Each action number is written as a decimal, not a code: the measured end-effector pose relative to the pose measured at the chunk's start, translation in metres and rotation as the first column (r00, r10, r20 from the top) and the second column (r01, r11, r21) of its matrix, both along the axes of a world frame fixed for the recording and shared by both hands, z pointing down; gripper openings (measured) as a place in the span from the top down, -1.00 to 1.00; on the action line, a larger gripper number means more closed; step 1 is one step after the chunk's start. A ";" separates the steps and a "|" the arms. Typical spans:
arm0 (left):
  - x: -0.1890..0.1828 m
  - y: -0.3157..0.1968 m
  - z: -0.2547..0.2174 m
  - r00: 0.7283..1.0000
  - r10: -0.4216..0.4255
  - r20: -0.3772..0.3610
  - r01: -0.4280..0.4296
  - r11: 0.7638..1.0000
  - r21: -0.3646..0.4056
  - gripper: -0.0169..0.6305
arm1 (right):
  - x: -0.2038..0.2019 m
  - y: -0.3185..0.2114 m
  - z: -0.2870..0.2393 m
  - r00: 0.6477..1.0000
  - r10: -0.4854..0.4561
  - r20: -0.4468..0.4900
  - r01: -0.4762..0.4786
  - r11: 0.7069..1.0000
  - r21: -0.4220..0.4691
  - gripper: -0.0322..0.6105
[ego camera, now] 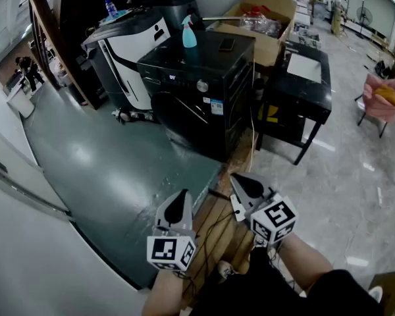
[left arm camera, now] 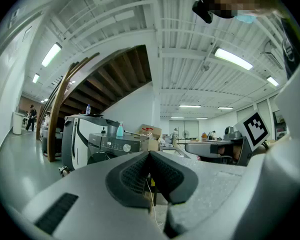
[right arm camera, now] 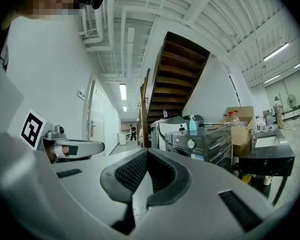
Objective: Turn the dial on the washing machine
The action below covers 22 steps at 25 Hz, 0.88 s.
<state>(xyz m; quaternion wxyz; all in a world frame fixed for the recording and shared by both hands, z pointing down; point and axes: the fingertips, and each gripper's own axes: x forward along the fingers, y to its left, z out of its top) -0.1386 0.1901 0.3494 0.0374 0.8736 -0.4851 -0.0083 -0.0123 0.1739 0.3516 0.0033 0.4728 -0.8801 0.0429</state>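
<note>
Sitting on the top front strip of the black washing machine (ego camera: 191, 110) is one round silver dial (ego camera: 203, 85). It is small and far off, so the marks around it cannot be read. The round door below it is dark and hard to make out. One blue spray bottle (ego camera: 189, 31) stands on top of the machine. One flat dark thing (ego camera: 227, 44) lies near the bottle, but I cannot tell what it is. One cardboard box (ego camera: 266, 12) sits behind the machine, and one black desk (ego camera: 303, 101) stands just beside it on the right. One white and black machine (ego camera: 118, 54) stands on the other side.

Two grippers show low in the head view. The dial lies ahead of them, higher in the picture and well apart from both. The left gripper (ego camera: 182, 196) has its jaws pressed together with nothing between them. The right gripper (ego camera: 240, 180) is closed the same way and holds nothing. Both point toward the washing machine. The person's arms (ego camera: 303, 262) are cut off at the bottom edge.
</note>
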 end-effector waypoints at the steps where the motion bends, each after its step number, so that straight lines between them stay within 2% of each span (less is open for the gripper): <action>1: 0.000 -0.001 0.000 1.000 0.001 0.002 -0.001 1.000 0.001 0.93 | 0.001 -0.001 0.000 1.000 0.001 0.000 -0.001 1.000 0.000 0.91; 11: 0.003 -0.003 0.001 1.000 0.007 0.000 -0.007 1.000 0.001 0.93 | 0.004 -0.003 0.000 0.999 0.004 0.038 -0.004 1.000 0.004 0.90; 22: 0.003 -0.001 -0.004 1.000 0.014 0.000 -0.014 0.999 0.030 0.93 | 0.004 -0.002 -0.004 1.000 0.006 0.029 -0.007 1.000 0.026 0.87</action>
